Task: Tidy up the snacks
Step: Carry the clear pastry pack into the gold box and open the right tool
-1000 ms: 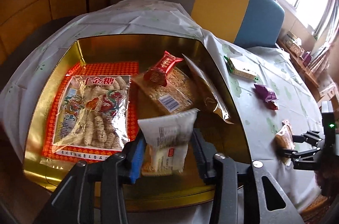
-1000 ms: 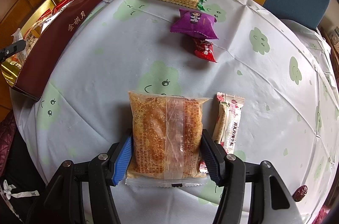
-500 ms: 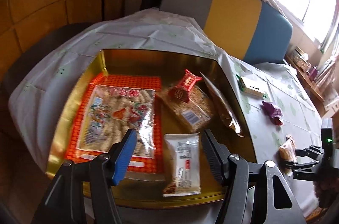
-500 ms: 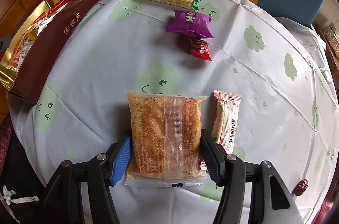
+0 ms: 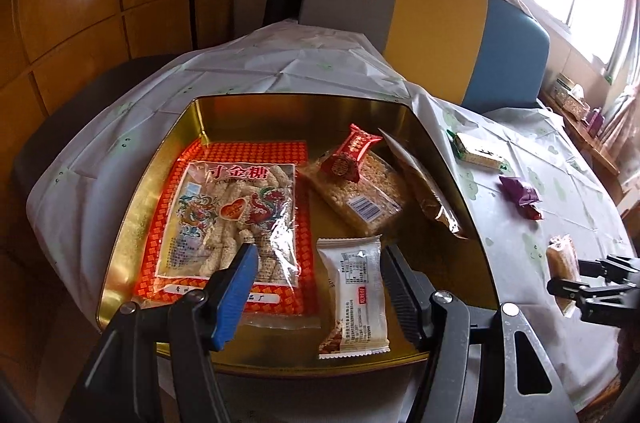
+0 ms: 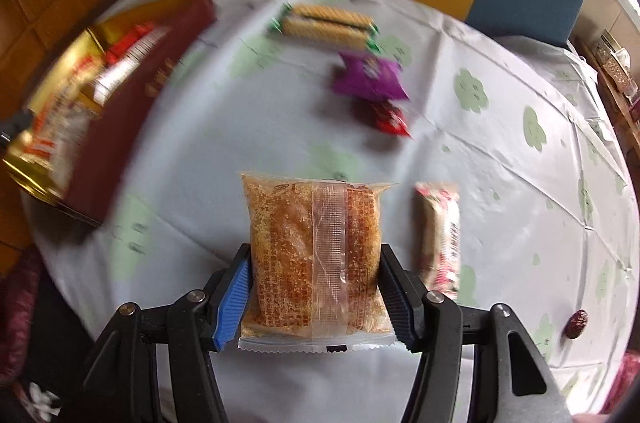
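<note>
Fingers of my left gripper (image 5: 318,275) stand spread over the gold tin (image 5: 436,159), gripping nothing; white snack pack (image 5: 354,297) lies flat in the tin between them. My right gripper (image 6: 316,287) clamps the orange snack pack (image 6: 316,255) above the desk (image 6: 500,183).
</note>
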